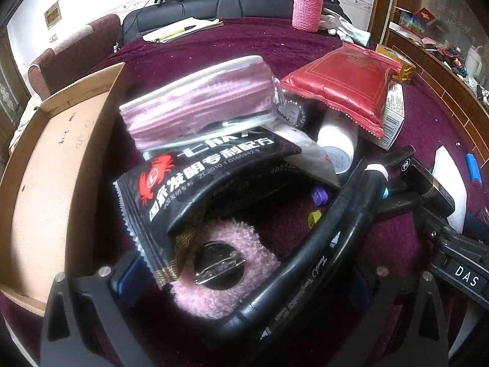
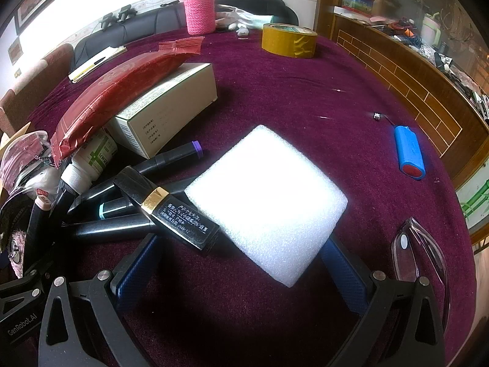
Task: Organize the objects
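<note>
My left gripper (image 1: 244,278) is open over a pile on the maroon cloth: a pink fluffy hair clip (image 1: 226,272) sits between the fingers, with a black snack packet (image 1: 195,180) and black marker pens (image 1: 339,223) on either side. A pink-striped pouch (image 1: 198,98) and a red packet (image 1: 342,82) lie beyond. My right gripper (image 2: 238,263) is open around the near corner of a white foam block (image 2: 269,202); a black lipstick tube (image 2: 171,211) lies against the block's left side.
An open cardboard box (image 1: 45,165) stands at the left. A cream carton (image 2: 171,107), yellow tape roll (image 2: 288,39), blue battery pack (image 2: 409,153), clear glasses (image 2: 421,250) and a pink-covered flask (image 2: 198,9) are spread over the table. A wooden ledge runs along the right.
</note>
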Available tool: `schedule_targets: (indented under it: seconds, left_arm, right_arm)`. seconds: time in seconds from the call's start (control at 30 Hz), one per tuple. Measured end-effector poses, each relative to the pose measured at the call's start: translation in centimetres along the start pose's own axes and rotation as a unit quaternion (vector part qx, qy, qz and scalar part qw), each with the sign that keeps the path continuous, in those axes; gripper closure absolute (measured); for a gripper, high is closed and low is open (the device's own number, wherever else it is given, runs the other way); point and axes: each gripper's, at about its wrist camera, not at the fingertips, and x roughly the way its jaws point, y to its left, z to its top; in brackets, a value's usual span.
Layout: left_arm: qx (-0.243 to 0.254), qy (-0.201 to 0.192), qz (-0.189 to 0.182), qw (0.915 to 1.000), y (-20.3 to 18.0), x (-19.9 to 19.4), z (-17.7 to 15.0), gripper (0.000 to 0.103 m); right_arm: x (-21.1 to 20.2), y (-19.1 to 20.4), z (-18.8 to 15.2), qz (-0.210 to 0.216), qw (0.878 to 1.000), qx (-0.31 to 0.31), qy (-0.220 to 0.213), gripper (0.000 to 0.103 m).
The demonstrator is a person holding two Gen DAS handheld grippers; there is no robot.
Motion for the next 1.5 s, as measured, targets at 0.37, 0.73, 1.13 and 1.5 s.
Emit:
schedule_targets:
  seconds: [0.37, 0.73, 1.13, 1.5]
  left_arm:
    - [0.000, 0.000, 0.000, 1.0000, 0.1, 0.0, 0.0, 0.000]
    - [0.002, 0.001, -0.002, 1.0000, 0.1, 0.0, -0.1, 0.000]
    - [0.064, 0.052, -0.192, 0.9779, 5.0, -5.9, -2.7, 0.027]
    - [0.128, 0.078, -0.242, 0.9587, 2.9, -5.7, -1.0, 0.086]
  right_arm:
    - [0.2, -0.2, 0.7, 0.012, 0.999, -0.017, 0.040, 0.000]
    - [-2.1, -3.0, -1.1, 0.101, 0.981, -0.088, 0.142, 0.000]
    - [-8.1, -7.5, -2.2, 0.123, 0.987, -0.058, 0.080, 0.000]
    - [-8.6, -7.0, -2.9, 0.130, 0.985, -0.075, 0.084, 0.000]
